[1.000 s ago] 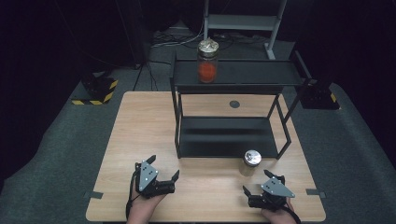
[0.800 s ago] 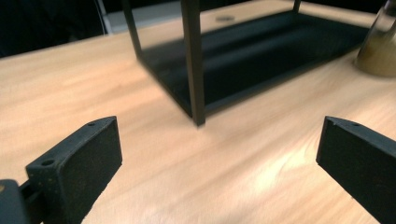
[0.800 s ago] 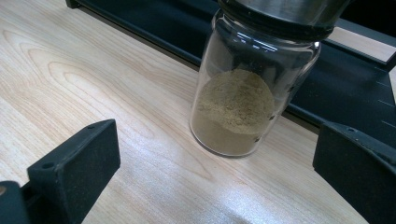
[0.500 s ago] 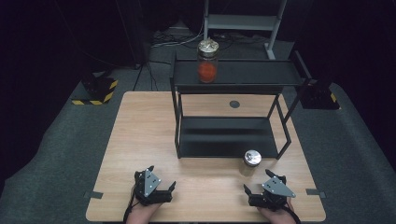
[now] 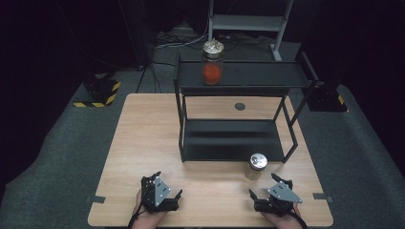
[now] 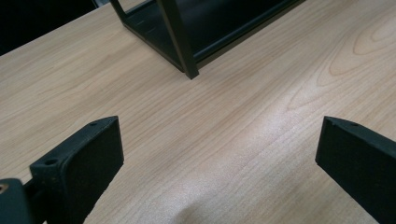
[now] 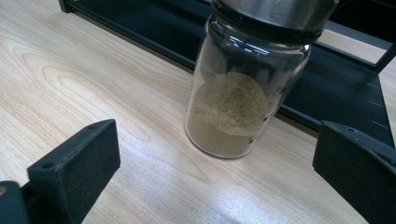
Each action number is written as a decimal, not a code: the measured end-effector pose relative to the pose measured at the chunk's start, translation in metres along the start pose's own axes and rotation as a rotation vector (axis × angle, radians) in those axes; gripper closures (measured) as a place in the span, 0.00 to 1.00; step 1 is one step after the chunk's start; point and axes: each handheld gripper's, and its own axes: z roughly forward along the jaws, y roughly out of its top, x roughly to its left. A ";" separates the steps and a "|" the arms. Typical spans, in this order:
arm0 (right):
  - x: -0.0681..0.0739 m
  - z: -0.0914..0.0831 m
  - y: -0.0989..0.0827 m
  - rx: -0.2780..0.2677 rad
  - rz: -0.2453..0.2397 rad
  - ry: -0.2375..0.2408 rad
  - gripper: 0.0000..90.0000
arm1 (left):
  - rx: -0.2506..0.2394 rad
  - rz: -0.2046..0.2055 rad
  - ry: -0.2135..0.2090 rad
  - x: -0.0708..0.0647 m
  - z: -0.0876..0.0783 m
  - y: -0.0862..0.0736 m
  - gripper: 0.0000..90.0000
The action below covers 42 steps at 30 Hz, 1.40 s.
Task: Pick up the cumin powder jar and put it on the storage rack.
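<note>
Seemingly barely begun: both the left hand-held gripper (image 5: pixel 175 196) and right hand-held gripper (image 5: pixel 254 197) sit jaws apart and empty at the surface's (image 5: pixel 143 143) 6 o'clock edge, tan-powder jar (image 7: pixel 243 88) ungrasped just ahead of the right, red-filled jar (image 5: pixel 212 62) atop the shelf rack (image 5: pixel 286 78) at 12.

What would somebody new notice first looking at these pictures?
Probably the jar of red-orange contents standing alone on the top shelf of the black rack, the one bright colour against the dark room. Next, the jar of tan powder with its silver lid on the wooden table just in front of the rack, straight ahead of the open right claw. The left claw, also open, points at bare wood.
</note>
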 end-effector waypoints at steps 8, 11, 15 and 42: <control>0.000 0.000 0.000 -0.001 0.000 0.002 0.00 | -0.005 0.003 -0.016 0.001 -0.001 -0.001 0.01; 0.000 0.000 0.000 -0.003 0.000 0.000 0.00 | -0.008 -0.010 -0.018 0.003 -0.001 -0.002 0.01; 0.001 -0.001 -0.001 -0.008 0.000 -0.001 0.00 | -0.005 -0.014 -0.023 0.004 -0.001 -0.001 0.01; -0.005 -0.009 0.023 -0.129 0.084 -0.034 0.00 | -0.017 -0.022 -0.071 0.013 -0.003 -0.004 0.01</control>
